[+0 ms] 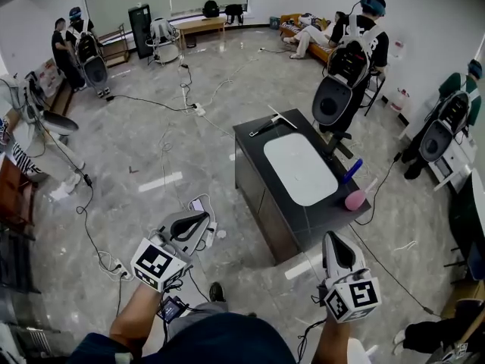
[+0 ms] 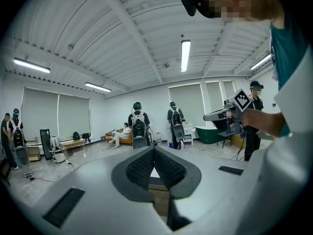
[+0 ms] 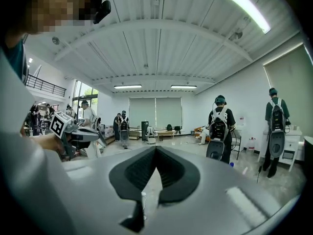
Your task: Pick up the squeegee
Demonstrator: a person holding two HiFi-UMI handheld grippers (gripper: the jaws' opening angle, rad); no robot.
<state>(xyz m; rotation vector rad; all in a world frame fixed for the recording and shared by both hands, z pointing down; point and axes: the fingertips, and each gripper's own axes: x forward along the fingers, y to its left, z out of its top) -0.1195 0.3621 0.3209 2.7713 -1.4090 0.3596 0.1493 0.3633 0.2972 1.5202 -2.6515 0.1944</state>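
The squeegee [image 1: 274, 120], a white blade on a dark handle, lies at the far end of the dark table [image 1: 254, 141] in the head view. Both grippers hang well short of the table, close to my body. My left gripper [image 1: 198, 222] is over the floor left of the table; in its own view its jaws [image 2: 154, 151] meet with nothing between them. My right gripper [image 1: 333, 241] is beyond the table's near corner, jaws [image 3: 155, 149] also shut and empty. Neither gripper view shows the squeegee.
A white oval mat [image 1: 299, 167] covers the table's middle. A blue object [image 1: 352, 171] and a pink one [image 1: 355, 199] sit at its right edge. A person with a backpack rig [image 1: 348, 59] stands behind the table. Cables [image 1: 163, 158] trail over the floor.
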